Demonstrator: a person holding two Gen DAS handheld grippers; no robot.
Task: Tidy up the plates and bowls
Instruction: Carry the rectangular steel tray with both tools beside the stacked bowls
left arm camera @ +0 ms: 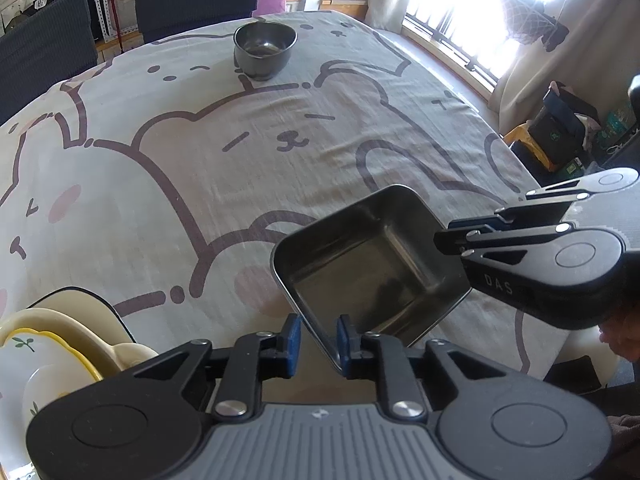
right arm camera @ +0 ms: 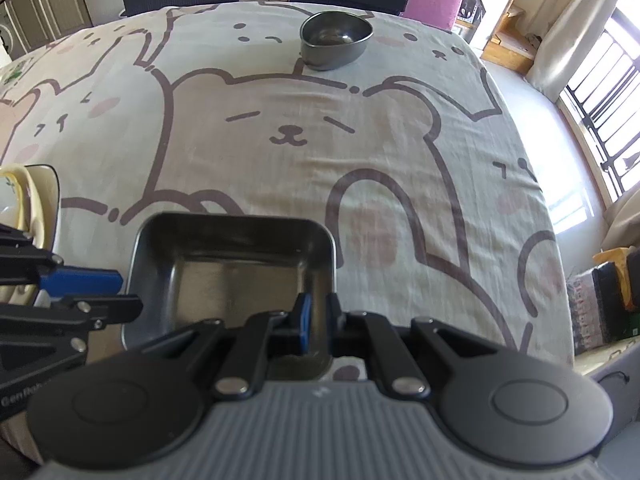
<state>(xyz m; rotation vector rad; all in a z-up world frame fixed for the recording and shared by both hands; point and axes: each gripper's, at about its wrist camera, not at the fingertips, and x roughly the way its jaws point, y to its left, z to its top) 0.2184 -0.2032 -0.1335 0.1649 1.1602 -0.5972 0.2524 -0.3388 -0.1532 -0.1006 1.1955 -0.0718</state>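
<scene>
Meanwhile both claws [left arm camera: 318, 342] [right arm camera: 318, 322] straddle the square metal tray's [right arm camera: 224, 276] walls.

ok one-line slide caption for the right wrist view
Right gripper fingers pinch the near wall of a square metal tray; round metal bowl sits across the bear-print tablecloth.

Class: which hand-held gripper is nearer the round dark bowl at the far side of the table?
Neither clearly. The left hand-held gripper and the right hand-held gripper both sit at the square metal tray, far from the round bowl.
</scene>
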